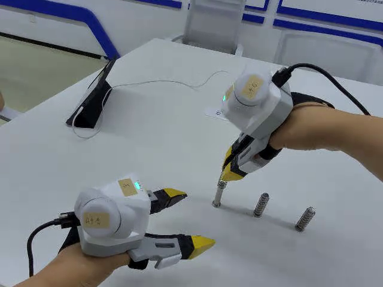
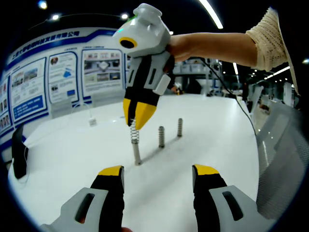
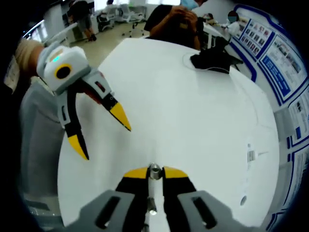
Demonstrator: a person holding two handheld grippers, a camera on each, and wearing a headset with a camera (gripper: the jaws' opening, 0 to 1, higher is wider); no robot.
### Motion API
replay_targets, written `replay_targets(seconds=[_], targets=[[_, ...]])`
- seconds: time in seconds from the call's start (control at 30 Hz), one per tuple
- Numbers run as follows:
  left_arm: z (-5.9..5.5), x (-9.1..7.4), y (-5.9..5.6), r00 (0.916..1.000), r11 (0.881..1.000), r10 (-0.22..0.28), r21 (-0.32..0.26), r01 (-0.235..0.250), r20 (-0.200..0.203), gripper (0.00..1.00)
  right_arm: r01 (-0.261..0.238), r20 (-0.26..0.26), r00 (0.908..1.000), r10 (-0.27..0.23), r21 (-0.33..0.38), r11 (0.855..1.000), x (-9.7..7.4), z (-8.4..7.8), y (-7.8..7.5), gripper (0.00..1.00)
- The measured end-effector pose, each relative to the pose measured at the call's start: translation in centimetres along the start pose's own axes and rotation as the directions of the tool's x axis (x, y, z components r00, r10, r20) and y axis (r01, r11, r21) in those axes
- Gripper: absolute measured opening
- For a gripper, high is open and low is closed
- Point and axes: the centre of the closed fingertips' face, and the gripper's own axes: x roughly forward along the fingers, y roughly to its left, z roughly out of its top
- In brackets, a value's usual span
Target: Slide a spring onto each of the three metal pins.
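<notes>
Three metal pins are standing in a row on the white table [image 1: 149, 155], in the lower right part of the head view. There are three springs too. The middle spring [image 1: 261, 205] is already sitting down over the pin in the middle of the row. The end spring [image 1: 305, 219] is sitting over the pin at the right end. The left pin [image 1: 218, 197] is showing bare metal on its lower part. The third spring [image 2: 134, 133] is sitting around the top part of that pin, near the middle of the left gripper view.

The right gripper [image 1: 230, 174] is reaching down from the upper right of the head view. Its two yellow-tipped fingers are pinched almost together. They are squeezing the top of the third spring, right above the left pin.

The left gripper [image 1: 188, 218] is sitting in the lower left of the head view. It is near the row of pins but not touching any of them. Its two fingers are spread wide apart, and they are holding nothing.

One black tablet stand [image 1: 93, 98] is standing in the upper left of the head view. One thin white cable [image 1: 173, 84] is running from it across the table. One pale chair [image 1: 212, 24] is standing at the top edge.
</notes>
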Motion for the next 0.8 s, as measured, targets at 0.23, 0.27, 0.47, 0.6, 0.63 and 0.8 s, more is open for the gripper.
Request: replay_targets(seconds=[0.23,0.27,0.47,0.6,0.63,0.8], targets=[[-0.4,0.0,0.1,1.0000,1.000,0.001,-0.005,-0.001,-0.008,0.57,-0.010,-0.013,0.9999,0.010,0.009,1.000,0.9,-0.4,0.0,0.12],[-0.4,0.0,0.1,1.0000,1.000,0.001,-0.006,-0.001,-0.008,0.57,-0.011,-0.014,0.9998,0.011,0.009,1.000,1.0,-0.4,0.0,0.12],[-0.6,0.1,0.1,0.9999,1.000,0.002,-0.011,-0.002,-0.010,0.57,-0.023,-0.021,0.9995,0.024,0.021,1.000,1.8,-0.8,0.0,0.12],[-0.7,0.2,0.1,0.9999,1.000,0.000,-0.011,0.000,-0.014,0.57,-0.027,-0.024,0.9993,0.028,0.027,0.999,2.3,-0.9,0.1,0.12],[-0.7,0.1,0.1,0.9999,1.000,0.001,-0.010,-0.001,-0.014,0.57,-0.030,-0.024,0.9992,0.031,0.029,0.999,2.5,-1.0,0.1,0.12],[-0.7,0.1,0.3,0.9999,1.000,0.007,-0.015,-0.007,-0.014,0.57,-0.035,-0.035,0.9987,0.036,0.037,0.999,3.2,-1.4,0.0,0.12]])
